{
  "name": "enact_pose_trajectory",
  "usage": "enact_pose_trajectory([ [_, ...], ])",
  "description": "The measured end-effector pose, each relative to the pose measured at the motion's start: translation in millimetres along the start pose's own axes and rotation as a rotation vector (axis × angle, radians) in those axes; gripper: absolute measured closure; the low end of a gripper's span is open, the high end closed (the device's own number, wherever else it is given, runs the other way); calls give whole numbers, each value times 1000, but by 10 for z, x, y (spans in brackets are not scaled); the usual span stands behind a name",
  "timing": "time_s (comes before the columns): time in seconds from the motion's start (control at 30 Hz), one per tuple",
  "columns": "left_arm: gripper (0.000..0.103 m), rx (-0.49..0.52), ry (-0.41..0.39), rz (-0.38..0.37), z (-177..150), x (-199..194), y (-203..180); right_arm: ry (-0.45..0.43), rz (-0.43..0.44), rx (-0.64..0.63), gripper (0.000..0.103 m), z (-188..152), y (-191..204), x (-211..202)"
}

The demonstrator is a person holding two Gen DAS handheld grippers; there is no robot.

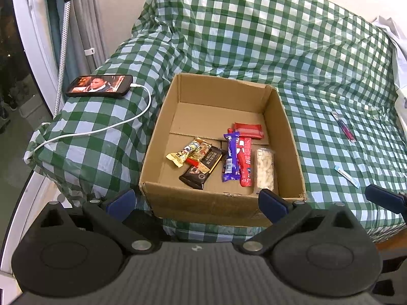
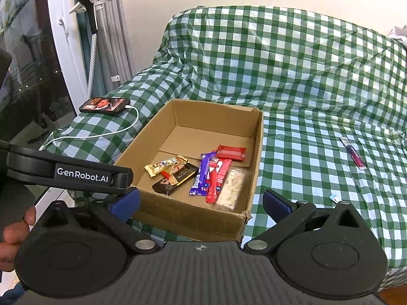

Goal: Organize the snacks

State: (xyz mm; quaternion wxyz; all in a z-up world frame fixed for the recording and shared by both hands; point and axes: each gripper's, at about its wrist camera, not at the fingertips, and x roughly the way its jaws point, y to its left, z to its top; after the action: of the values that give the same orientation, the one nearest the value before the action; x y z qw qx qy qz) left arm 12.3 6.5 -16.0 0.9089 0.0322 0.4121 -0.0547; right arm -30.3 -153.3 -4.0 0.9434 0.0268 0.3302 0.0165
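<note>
An open cardboard box sits on a green checked cloth. Inside lie several snack bars: a red bar, a purple bar, a long red bar, a clear pack of pale pieces, a dark brown bar and a yellow one. A pink stick and a small white-blue sachet lie on the cloth right of the box. My left gripper is open and empty before the box's near wall. My right gripper is open and empty at the box's near right corner.
A phone with a lit screen lies on the left armrest, with a white cable trailing off it. The left gripper's body crosses the right wrist view at left. A window and curtain stand at far left.
</note>
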Motion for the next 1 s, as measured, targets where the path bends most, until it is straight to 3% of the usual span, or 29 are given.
enact_pose_trajectory([
  [1.0,0,28,47,7,87,185,-97,22,3,42,1,-92,-248,88],
])
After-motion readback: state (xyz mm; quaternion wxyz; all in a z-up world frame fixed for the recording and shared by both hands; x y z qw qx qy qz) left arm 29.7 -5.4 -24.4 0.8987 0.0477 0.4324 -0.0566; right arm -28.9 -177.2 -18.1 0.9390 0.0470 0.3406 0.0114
